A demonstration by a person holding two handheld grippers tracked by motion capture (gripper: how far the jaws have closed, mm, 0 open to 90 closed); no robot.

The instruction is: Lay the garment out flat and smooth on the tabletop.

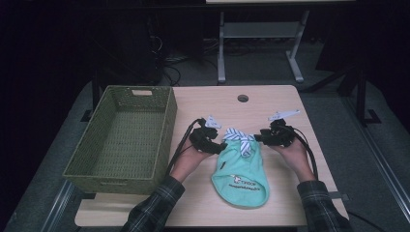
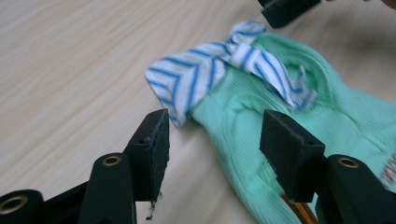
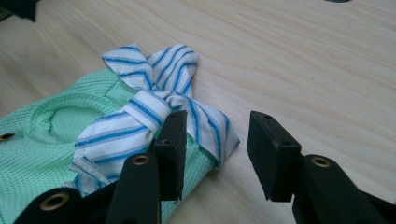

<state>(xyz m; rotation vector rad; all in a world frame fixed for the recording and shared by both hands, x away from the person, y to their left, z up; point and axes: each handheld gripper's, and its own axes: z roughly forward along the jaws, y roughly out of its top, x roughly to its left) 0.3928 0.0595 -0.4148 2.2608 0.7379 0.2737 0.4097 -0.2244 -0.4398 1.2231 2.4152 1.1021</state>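
Note:
A small mint-green garment (image 1: 241, 174) lies flat on the wooden table (image 1: 270, 104), with blue-and-white striped cloth (image 1: 240, 137) folded across its far end. My left gripper (image 1: 221, 146) sits at the garment's left shoulder and my right gripper (image 1: 258, 138) at its right. In the left gripper view, the left gripper (image 2: 215, 140) stands open, with the green edge (image 2: 243, 126) and a striped corner (image 2: 187, 84) just ahead of the pads. In the right gripper view, the right gripper (image 3: 217, 149) is open too; a striped corner (image 3: 219, 140) lies in the gap, unpressed.
An empty green woven basket (image 1: 164, 130) stands along the table's left side, close to my left forearm. A round cable hole (image 1: 242, 98) sits near the far edge. Bare wood surrounds the garment on the right and front.

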